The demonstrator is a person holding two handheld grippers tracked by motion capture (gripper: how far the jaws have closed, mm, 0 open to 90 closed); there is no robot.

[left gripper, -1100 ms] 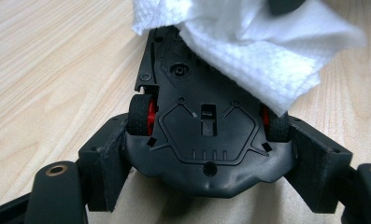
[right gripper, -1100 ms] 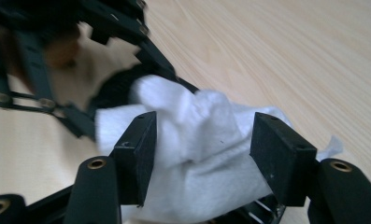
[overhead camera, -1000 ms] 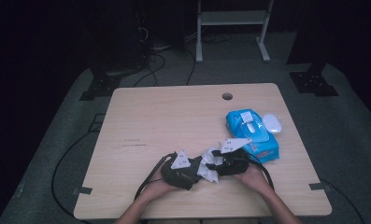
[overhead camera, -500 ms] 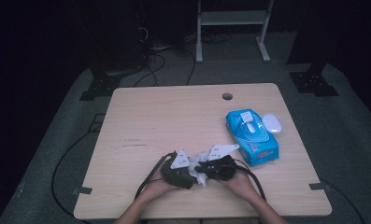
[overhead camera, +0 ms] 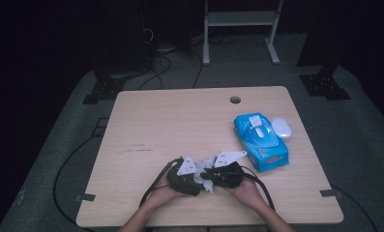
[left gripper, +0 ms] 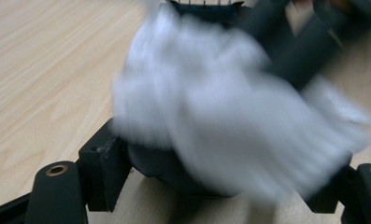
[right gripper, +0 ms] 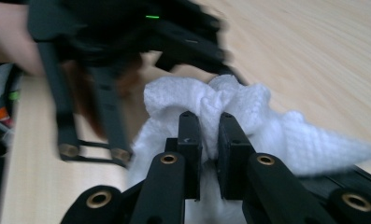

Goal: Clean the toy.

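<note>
Broadly, the wooden table point(overhead camera: 180, 125) takes up the middle of the high view, and nearly all of its upper and left surface lies bare, while the work is crowded against its bottom edge. Toward the right of centre sits a blue wipes pack point(overhead camera: 261, 141) with a small white oval object point(overhead camera: 281, 127) touching its upper right side; both are near the right edge, and a round cable hole point(overhead camera: 235, 100) sits near the top edge.

Low in that view, the left gripper point(overhead camera: 195, 178) and the right gripper point(overhead camera: 210, 176) meet tip to tip over a crumpled white wipe point(overhead camera: 205, 168). In the right gripper view its jaws have just been closing and are now pinched on a fold of the wipe point(right gripper: 230, 102). In the left gripper view the wipe point(left gripper: 230, 116) is a blur draped over a dark object between the spread jaws; whether they clamp that object I cannot tell.

The step looks like wiping or wrapping the dark object with the cloth. The next move probably calls for a short, controlled drag by the right hand with the left held steady, working up toward the open centre and away from the near table edge and the pack on the right.
</note>
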